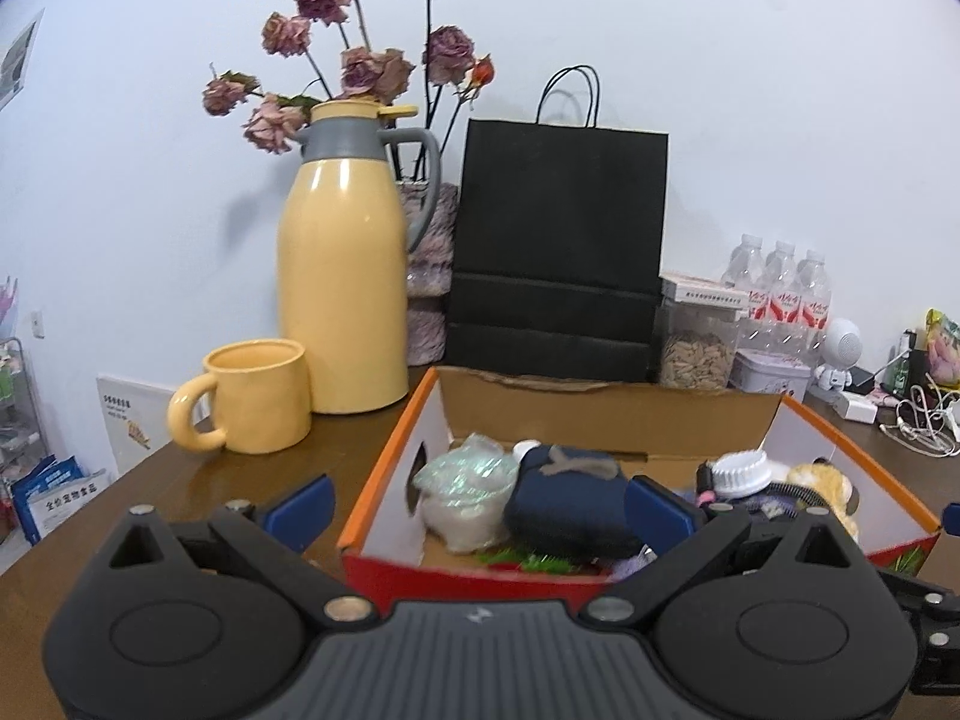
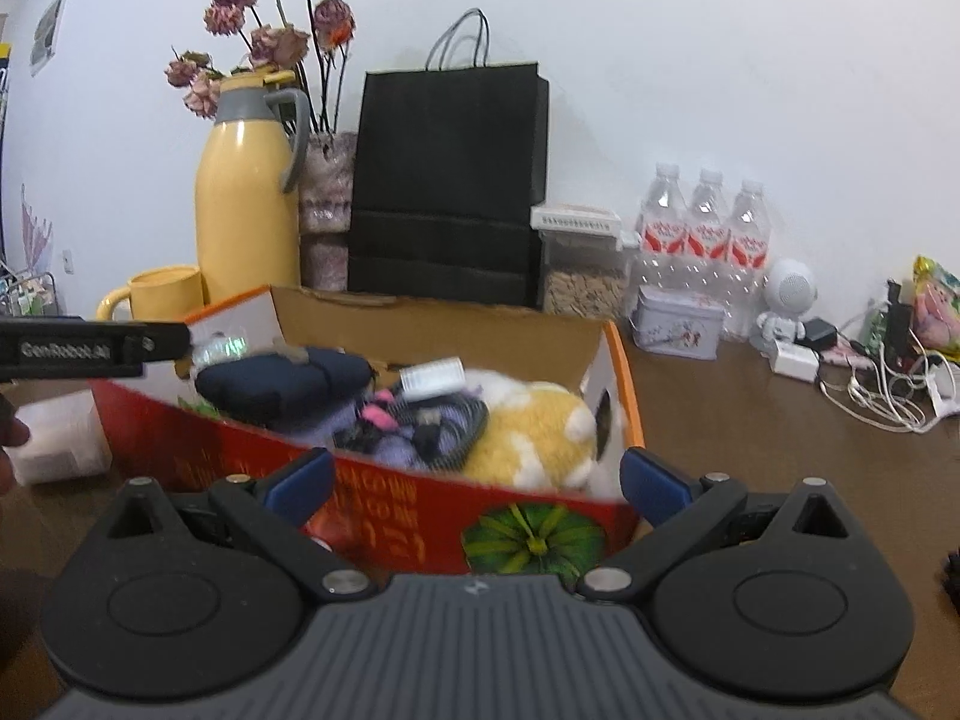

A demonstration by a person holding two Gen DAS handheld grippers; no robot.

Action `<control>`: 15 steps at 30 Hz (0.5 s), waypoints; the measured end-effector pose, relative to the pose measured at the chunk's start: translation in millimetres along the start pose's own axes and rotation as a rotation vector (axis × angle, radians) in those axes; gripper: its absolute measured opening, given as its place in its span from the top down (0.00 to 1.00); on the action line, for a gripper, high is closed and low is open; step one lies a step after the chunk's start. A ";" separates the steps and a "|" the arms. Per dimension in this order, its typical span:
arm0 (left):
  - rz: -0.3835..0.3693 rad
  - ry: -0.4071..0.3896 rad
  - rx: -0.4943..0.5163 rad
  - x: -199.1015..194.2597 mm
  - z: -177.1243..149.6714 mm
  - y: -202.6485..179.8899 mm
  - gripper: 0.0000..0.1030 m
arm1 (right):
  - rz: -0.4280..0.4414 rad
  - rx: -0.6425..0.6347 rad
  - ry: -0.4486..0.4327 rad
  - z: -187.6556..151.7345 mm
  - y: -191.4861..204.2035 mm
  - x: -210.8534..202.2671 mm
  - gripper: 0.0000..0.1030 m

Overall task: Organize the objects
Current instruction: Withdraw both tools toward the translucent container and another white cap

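A red and orange cardboard box (image 1: 384,468) (image 2: 384,498) sits on the brown table. It holds a navy bundle (image 1: 570,498) (image 2: 282,381), a pale iridescent pouch (image 1: 468,492), a white-capped item (image 1: 741,471) (image 2: 432,378), cables and a yellow-white plush toy (image 1: 822,480) (image 2: 534,432). My left gripper (image 1: 480,510) is open and empty at the box's near left corner. My right gripper (image 2: 477,483) is open and empty, in front of the box's near wall. The left gripper's black body (image 2: 90,348) shows at the left of the right wrist view.
Behind the box stand a yellow mug (image 1: 258,396), a yellow thermos jug (image 1: 348,276), dried roses, a black paper bag (image 1: 558,252), a seed jar (image 1: 699,354), water bottles (image 2: 705,234), a tin (image 2: 681,321), a white robot figure and cables (image 2: 888,384). A white container (image 2: 60,438) sits left of the box.
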State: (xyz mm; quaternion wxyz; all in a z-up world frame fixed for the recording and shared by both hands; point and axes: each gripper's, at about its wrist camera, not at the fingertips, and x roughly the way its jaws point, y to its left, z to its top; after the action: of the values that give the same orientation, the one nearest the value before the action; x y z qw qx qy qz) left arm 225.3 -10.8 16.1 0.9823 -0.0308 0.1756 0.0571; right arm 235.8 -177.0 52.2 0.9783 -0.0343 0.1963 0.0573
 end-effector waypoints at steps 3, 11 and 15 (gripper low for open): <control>0.015 0.016 -0.005 -4.1 -6.9 6.2 0.00 | -0.014 0.004 0.022 -8.6 -4.6 -4.1 0.00; 0.055 0.062 -0.020 -13.7 -18.7 26.3 0.00 | -0.044 0.020 0.086 -27.9 -24.7 -13.6 0.00; 0.068 0.065 -0.011 -23.9 -22.4 35.0 0.00 | -0.047 0.030 0.111 -33.3 -31.7 -16.2 0.00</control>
State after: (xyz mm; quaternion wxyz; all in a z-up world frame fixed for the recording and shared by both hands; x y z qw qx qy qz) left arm 191.0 19.7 2.0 0.9734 -0.0321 0.2079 0.0906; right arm 212.3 -213.0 29.2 0.9674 -0.0271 0.2502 0.0293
